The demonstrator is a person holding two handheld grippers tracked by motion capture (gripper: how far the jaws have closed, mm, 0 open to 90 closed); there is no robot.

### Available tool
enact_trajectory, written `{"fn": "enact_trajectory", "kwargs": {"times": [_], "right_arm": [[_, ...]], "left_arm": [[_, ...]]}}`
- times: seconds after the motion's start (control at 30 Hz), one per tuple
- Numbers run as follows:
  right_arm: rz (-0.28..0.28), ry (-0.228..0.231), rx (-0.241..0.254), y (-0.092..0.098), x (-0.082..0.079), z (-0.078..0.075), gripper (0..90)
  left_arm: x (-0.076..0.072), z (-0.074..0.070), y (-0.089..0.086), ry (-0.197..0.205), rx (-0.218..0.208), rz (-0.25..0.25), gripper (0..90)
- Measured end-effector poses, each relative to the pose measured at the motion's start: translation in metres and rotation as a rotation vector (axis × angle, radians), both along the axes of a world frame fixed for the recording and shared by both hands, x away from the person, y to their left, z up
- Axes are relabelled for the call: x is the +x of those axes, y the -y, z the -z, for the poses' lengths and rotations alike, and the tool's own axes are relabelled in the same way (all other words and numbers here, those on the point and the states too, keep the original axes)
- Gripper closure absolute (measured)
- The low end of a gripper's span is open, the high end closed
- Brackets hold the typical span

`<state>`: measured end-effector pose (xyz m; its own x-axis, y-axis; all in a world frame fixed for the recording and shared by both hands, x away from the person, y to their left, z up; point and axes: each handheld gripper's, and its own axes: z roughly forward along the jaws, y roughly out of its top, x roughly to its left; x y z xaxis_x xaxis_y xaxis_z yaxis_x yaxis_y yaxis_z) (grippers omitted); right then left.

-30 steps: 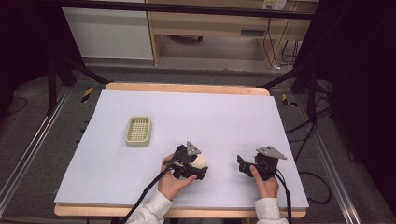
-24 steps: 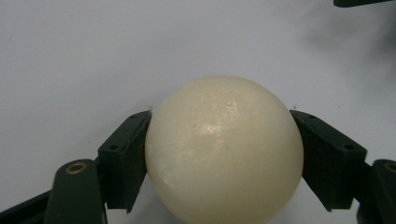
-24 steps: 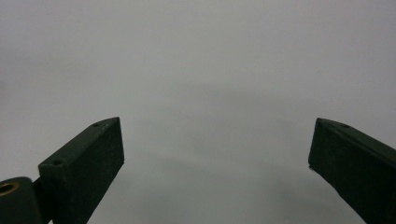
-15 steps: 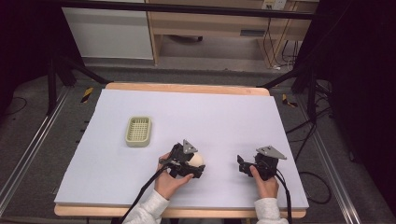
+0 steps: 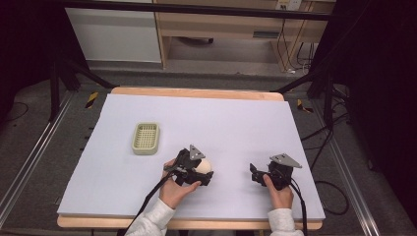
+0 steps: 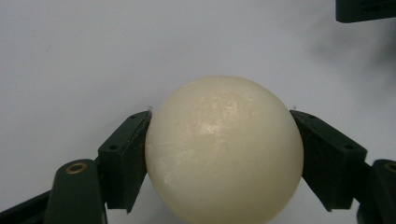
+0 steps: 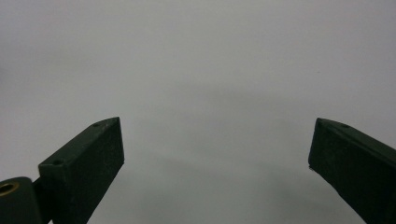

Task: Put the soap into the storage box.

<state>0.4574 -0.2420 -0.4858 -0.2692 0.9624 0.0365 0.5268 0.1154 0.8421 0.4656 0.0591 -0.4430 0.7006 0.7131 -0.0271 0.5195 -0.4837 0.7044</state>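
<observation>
left gripper (image 5: 204, 176): pinching cream ball (image 6: 223, 148) at its widest, squeeze steady
right gripper (image 5: 255, 173): spread, empty
basket (image 5: 145, 137): 10 o'clock of ball, likely drop spot, release low

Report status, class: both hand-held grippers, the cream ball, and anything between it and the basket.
Left hand-held gripper shut on cream ball. Right hand-held gripper open, nothing between its jaws. Pale green basket up-left of the ball, bare white table between.

Basket: a small pale green slotted basket (image 5: 146, 138) sits left of centre, well apart from everything else.
Worktop: a pale lilac sheet covers the worktop (image 5: 236, 118), its wooden edge showing along the far side.
Beyond: a wooden cabinet (image 5: 231, 24) against the back.
</observation>
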Motion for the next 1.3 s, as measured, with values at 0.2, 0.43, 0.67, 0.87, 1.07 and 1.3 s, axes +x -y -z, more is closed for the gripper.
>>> {"fn": "enact_trajectory", "kwargs": {"times": [0.2, 0.43, 0.67, 0.87, 1.07, 1.3], "right_arm": [[0.001, 0.003, -0.004, 0.000, 0.000, 0.000, 3.8], [0.000, 0.002, -0.003, 0.000, 0.000, 0.000, 3.8], [0.000, 0.003, -0.004, 0.000, 0.000, 0.000, 3.8], [-0.001, 0.002, -0.003, 0.000, 0.000, 0.000, 3.8], [0.000, 0.003, -0.004, 0.000, 0.000, 0.000, 3.8], [0.002, 0.005, -0.001, 0.000, 0.000, 0.000, 3.8]], "left_arm": [[0.001, -0.005, -0.005, 0.005, 0.011, -0.002, 24.3], [0.002, -0.009, -0.011, 0.008, 0.009, -0.008, 24.3], [0.006, -0.015, -0.022, 0.014, -0.005, -0.021, 24.3], [0.010, -0.025, -0.030, 0.033, 0.001, -0.039, 24.3], [0.011, -0.031, -0.035, 0.040, 0.003, -0.042, 24.3], [0.014, -0.035, -0.043, 0.045, 0.006, -0.057, 24.3]]}}
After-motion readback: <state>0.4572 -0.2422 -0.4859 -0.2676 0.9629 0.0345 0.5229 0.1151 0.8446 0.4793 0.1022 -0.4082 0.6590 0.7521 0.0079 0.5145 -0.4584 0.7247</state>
